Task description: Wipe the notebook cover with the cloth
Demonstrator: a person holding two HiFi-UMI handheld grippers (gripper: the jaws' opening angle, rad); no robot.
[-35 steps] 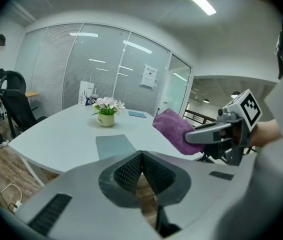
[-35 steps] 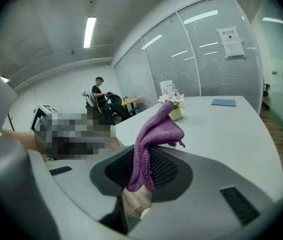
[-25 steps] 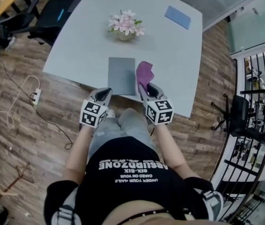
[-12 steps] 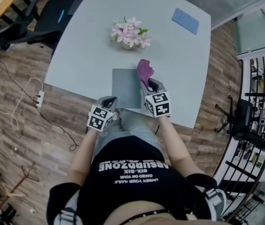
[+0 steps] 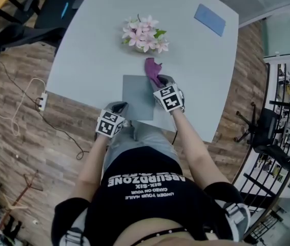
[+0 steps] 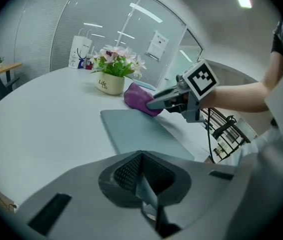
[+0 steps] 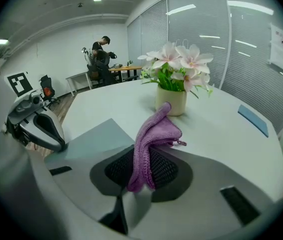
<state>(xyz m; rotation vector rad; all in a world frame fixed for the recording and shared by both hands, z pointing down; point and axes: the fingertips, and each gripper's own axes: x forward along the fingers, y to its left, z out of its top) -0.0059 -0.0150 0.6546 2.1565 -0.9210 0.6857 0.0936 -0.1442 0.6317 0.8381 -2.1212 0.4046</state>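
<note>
A grey notebook (image 5: 136,95) lies flat near the table's front edge. A purple cloth (image 5: 152,70) hangs from my right gripper (image 5: 159,82), which is shut on it beside the notebook's far right corner. In the right gripper view the cloth (image 7: 154,133) stands up out of the jaws, with the notebook (image 7: 95,138) to its left. My left gripper (image 5: 119,107) sits at the notebook's near left corner. Its jaws are closed at the notebook's edge (image 6: 136,131). The left gripper view shows the right gripper (image 6: 156,100) touching the cloth (image 6: 139,98) to the cover.
A pot of pink flowers (image 5: 144,34) stands just beyond the notebook and cloth. A blue pad (image 5: 210,19) lies at the far right of the pale table (image 5: 88,55). Black chairs (image 5: 53,9) stand at the far left. A person stands far off at a desk (image 7: 101,51).
My right gripper has carried the cloth forward from the table's front edge to the notebook's far right corner. The left gripper has stayed by the near left corner.
</note>
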